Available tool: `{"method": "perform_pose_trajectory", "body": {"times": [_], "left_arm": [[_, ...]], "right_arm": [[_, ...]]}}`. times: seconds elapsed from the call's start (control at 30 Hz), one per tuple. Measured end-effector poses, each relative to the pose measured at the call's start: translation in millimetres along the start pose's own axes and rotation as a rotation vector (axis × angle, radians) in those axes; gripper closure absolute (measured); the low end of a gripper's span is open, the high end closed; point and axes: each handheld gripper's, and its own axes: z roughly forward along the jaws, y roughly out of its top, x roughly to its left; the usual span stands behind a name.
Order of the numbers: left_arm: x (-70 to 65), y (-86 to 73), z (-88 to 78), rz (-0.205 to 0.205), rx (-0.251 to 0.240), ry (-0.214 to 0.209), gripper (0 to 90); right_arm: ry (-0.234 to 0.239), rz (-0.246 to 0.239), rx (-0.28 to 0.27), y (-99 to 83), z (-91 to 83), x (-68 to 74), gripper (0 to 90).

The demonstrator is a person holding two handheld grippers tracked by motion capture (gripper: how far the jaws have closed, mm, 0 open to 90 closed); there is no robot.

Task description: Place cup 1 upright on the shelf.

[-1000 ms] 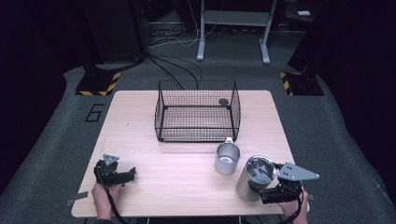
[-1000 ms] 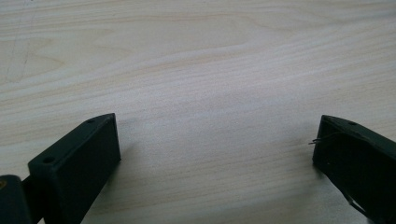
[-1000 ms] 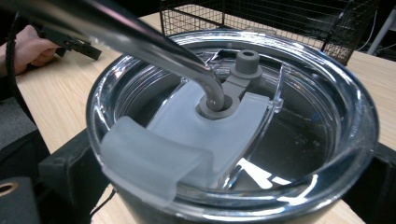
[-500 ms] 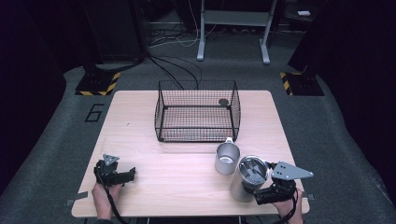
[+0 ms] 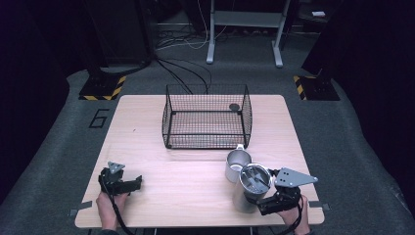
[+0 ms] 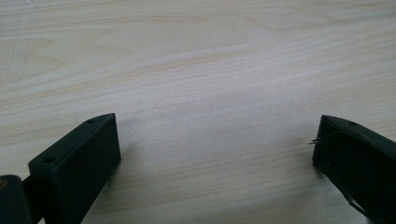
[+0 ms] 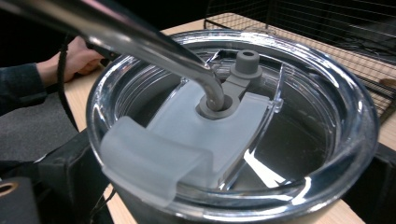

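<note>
High view: my right claw [image 5: 262, 198] grips the tumbler [image 5: 249, 193] at the table's [image 5: 195, 196] near right edge, just before the mug [image 5: 237, 164]. Right gripper view shows its clear lid [image 7: 233, 126] with a metal straw [image 7: 140, 42]. My left claw [image 5: 128, 185] rests released on bare wood.

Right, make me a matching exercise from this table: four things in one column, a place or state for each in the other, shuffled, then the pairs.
Things
1. tumbler
2. steel mug
3. wire basket
4. left tongs

Places or states
A. open over bare wood near the table's front left edge
B. standing at the middle of the table's far half
C. held between the right tongs, clear lid on and a metal straw through it
D. standing free between the basket and the tumbler

Pairs: 1-C, 2-D, 3-B, 4-A
</note>
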Motion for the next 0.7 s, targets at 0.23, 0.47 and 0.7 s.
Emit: {"method": "perform_pose_trajectory", "body": {"times": [0.23,0.47,0.7], "left_arm": [[-0.2,-0.1,-0.2,-0.002,0.002,-0.001,0.9],[-0.1,0.1,-0.5,0.0,0.005,-0.003,1.0],[-0.2,0.1,-0.5,0.001,0.005,-0.003,1.0]], "right_arm": [[0.037,-0.007,-0.004,10.3,12.8,6.6,3.6],[0.062,-0.02,0.0,19.8,23.9,10.2,3.6],[0.087,-0.032,0.003,27.5,34.3,11.4,3.6]]}}
